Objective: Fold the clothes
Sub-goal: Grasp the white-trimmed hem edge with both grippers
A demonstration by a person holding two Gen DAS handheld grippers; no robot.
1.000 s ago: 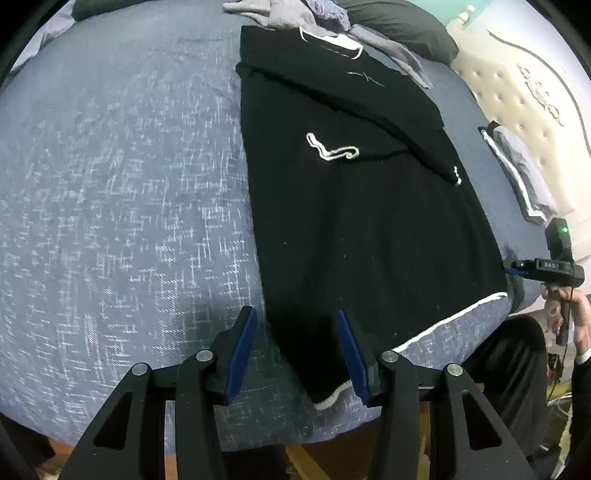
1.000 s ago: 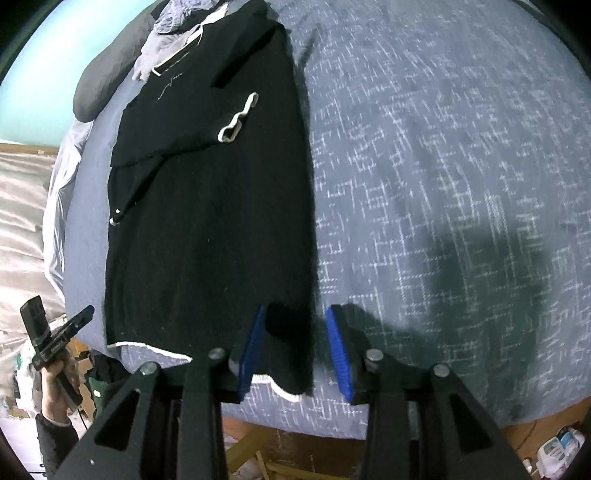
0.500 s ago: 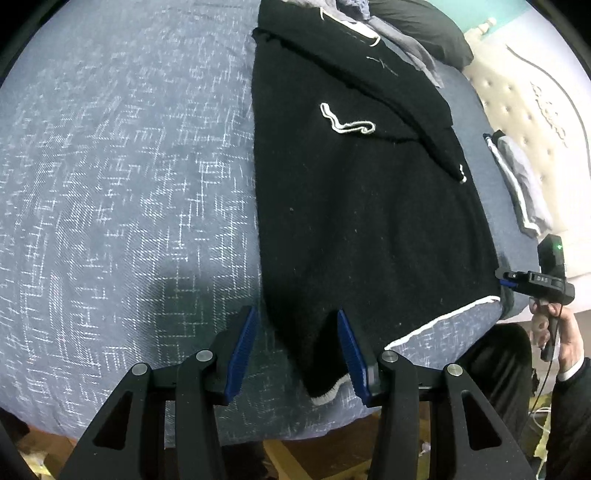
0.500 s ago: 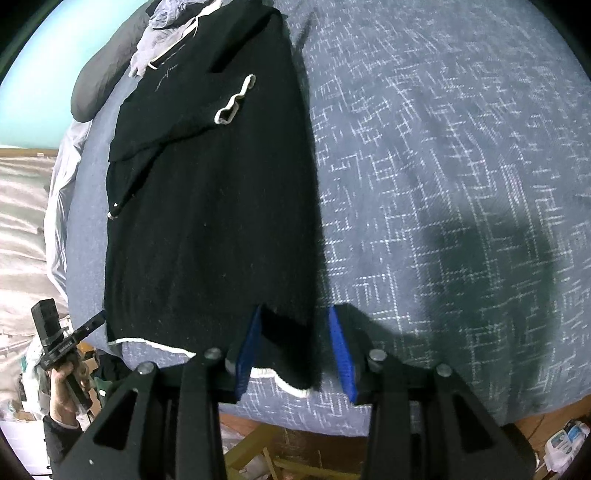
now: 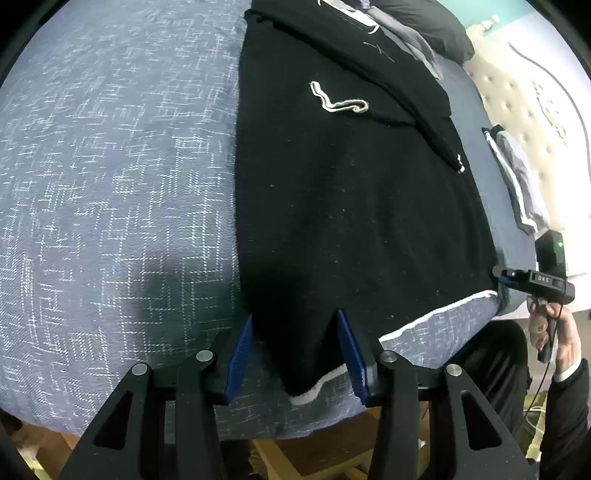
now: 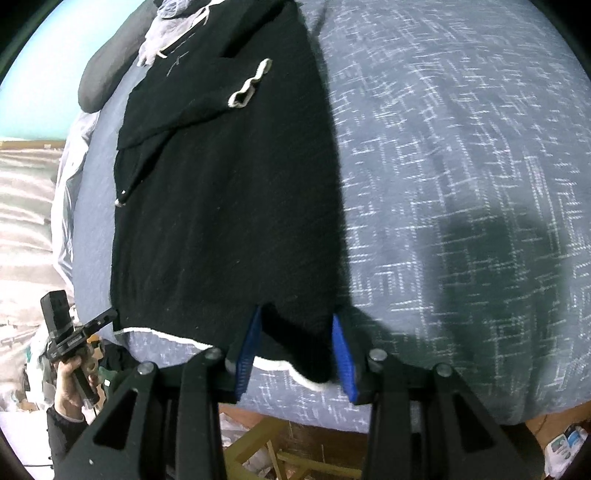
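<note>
A black sweater with white trim lies flat on the blue-grey bedspread, its sleeves folded across the chest and a white cuff on top. My left gripper stands open, low over the near left hem corner, with black cloth between its blue pads. My right gripper is open astride the other hem corner of the sweater, and the cloth fills most of the gap. Each view catches the other gripper at its side: the right gripper and the left gripper, each in a hand.
A dark pillow and loose grey clothes lie at the head of the bed. A folded garment with white stripes rests by the cream tufted headboard. The bed's near edge and a wooden frame lie right below the grippers.
My left gripper has sunk closer to the hem, and its shadow on the bedspread has grown. The right gripper has barely moved; the hem corner now sits fuller between its pads.
</note>
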